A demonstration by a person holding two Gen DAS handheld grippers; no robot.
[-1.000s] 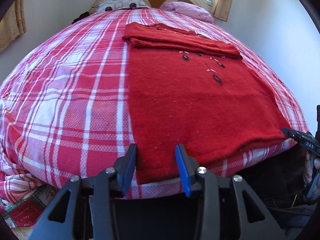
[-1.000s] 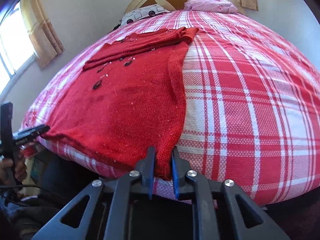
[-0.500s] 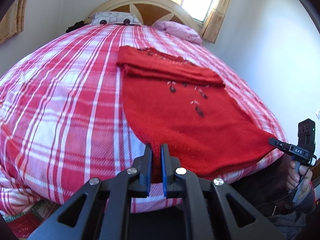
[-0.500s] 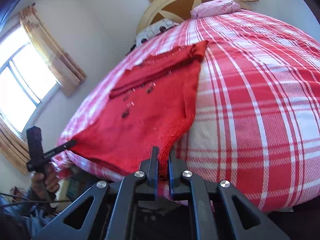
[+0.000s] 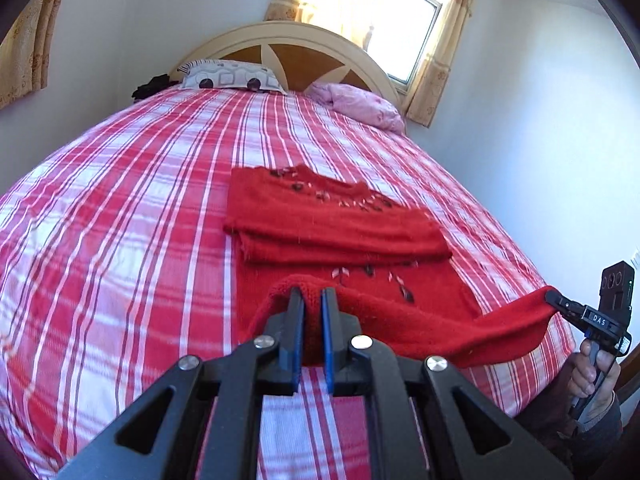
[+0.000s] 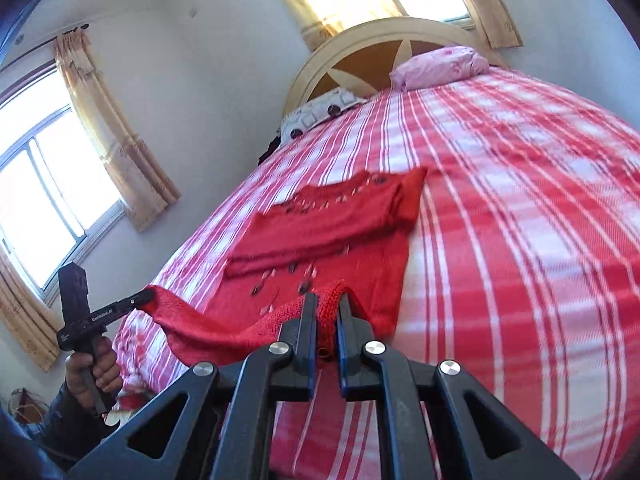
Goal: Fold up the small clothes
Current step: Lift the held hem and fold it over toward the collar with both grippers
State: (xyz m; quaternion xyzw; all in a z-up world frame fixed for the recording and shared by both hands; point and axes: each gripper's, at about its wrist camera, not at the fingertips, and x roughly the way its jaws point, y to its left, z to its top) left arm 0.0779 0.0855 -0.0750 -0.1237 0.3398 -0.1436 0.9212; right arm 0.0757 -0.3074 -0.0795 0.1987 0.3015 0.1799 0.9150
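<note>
Lengthwise toward the headboard [image 5: 288,46], red sweater [image 5: 340,224], hem corners in both jaws

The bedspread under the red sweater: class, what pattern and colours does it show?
The bedspread is red, pink and white plaid, clearest in the left wrist view.

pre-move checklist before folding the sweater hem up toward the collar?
1. Left gripper shut on a hem corner of the red sweater: ok.
2. Right gripper shut on the other corner: ok.
3. Hem lifted off the bedspread: ok.
4. Sleeves folded across the chest: ok.
5. Hem taut between the grippers: not ok, it sags.
6. Underside of the sweater free of bunching: cannot tell.
</note>
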